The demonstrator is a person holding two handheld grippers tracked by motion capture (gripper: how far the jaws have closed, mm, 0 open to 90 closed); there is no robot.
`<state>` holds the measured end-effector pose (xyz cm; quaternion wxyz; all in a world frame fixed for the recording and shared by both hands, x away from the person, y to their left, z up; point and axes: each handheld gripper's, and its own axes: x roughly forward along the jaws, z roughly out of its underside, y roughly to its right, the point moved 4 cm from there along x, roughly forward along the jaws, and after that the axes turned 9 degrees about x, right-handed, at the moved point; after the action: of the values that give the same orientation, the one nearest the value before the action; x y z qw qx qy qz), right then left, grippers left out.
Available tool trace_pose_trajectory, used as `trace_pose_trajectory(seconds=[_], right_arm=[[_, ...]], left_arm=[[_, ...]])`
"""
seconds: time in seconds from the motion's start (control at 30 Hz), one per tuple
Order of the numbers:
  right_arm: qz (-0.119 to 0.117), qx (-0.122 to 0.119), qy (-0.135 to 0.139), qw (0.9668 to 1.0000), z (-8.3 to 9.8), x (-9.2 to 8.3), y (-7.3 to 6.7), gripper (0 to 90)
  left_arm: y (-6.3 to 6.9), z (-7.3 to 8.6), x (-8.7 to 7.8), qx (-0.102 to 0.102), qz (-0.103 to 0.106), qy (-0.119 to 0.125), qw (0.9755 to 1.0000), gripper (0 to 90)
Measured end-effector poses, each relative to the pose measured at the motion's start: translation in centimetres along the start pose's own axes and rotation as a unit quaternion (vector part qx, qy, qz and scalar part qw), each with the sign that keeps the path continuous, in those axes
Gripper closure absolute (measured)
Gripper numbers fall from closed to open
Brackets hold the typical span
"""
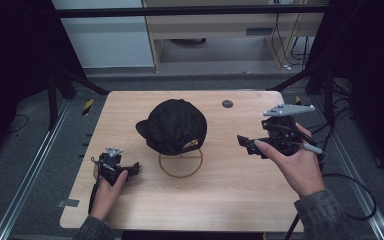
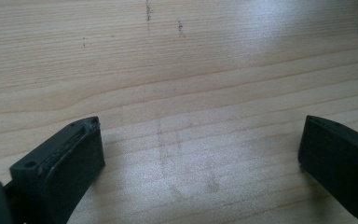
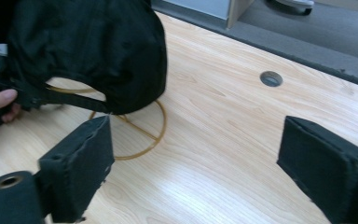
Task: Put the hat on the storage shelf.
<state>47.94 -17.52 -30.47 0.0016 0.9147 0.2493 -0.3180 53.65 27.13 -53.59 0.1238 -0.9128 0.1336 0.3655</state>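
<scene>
Both tools, the left tool [image 1: 136, 168] and the right tool [image 1: 244, 143], are spread and empty. The black cap [image 1: 175, 126] between them on its wire stand [image 1: 180, 163] looks light and floppy; I'd pinch the stiffer brim [image 1: 142, 128]

Overall: dim room, dark at both sides of the high view; the table [image 1: 230, 200] is the brightest area.
Light: from above, soft.
Glare: pale sheen on the wood in both gripper views.
Shadows: faint, under the cap [image 1: 175, 125].
Detail: the cap reads as a black mass, folds barely visible.
Focus: jaws in both gripper views slightly soft; the high view is grainy.
</scene>
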Motion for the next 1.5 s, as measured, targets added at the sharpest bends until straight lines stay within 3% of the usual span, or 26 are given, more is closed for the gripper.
trace_pose_trajectory(seconds=[0.23,0.4,0.77,1.5], right_arm=[[0.004,0.022,-0.003,0.9998,2.6,0.6,1.7,6.7],[0.01,0.042,-0.014,0.999,4.8,1.4,2.9,10.5],[0.024,0.053,-0.045,0.9973,9.2,3.9,4.5,11.8],[0.031,0.06,-0.079,0.9946,15.4,10.0,4.4,12.1]], left_arm=[[0.0,0.0,0.0,0.001,0.0,-0.001,1.0,0.0],[0.0,0.0,0.0,0.002,0.0,-0.001,1.0,0.0],[0.0,0.0,0.0,-0.001,-0.002,-0.002,1.0,0.0],[0.0,0.0,0.0,-0.004,-0.004,-0.002,1.0,0.0]])
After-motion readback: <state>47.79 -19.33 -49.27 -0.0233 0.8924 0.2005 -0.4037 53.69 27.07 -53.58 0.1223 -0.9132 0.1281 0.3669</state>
